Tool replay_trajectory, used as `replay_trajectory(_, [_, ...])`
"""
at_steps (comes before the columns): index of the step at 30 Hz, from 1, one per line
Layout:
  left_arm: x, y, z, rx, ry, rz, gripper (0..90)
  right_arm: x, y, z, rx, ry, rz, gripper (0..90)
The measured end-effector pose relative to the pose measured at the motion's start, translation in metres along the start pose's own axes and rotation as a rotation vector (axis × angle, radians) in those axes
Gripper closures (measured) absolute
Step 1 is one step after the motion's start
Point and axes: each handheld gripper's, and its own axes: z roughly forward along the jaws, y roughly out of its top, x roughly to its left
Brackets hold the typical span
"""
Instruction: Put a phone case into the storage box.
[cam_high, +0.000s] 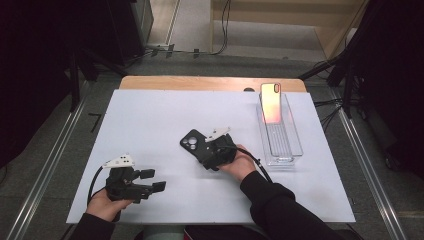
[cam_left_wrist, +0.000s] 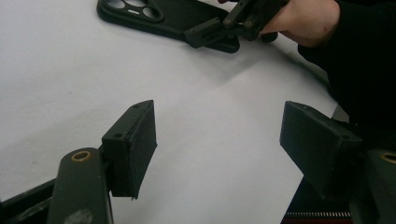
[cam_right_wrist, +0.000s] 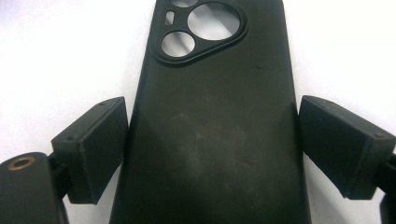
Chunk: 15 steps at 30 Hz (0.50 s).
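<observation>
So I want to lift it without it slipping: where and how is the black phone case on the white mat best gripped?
Grip the black phone case across its two long edges, below the camera cutouts, coming down from above. It lies flat, back up, so only the narrow width fits between the jaws. The right gripper already straddles it there, pads beside both edges; whether they press yet is unclear.

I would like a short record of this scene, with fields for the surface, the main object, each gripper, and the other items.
surface: white table
main object: black phone case, lying flat with its camera cut-outs facing up
right gripper: jaws on either side of the case at its long edges; a firm grip cannot be confirmed
left gripper: open, nothing between its jaws, apart from the case
other items: clear tray at the right, with an orange-pink phone case leaning in it
</observation>
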Motion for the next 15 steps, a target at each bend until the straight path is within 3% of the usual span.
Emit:
replay_trajectory(8, [0.0004,0.0002,-0.0006,-0.001,0.001,-0.004,27.6,-0.0001,0.0007,-0.0011,0.004,-0.003,0.011,11.6])
replay_trajectory(15, [-0.0001,0.0011,0.0003,0.007,0.005,-0.014,27.6,-0.0051,0.0019,-0.0033,0.003,0.033,0.029,12.4])
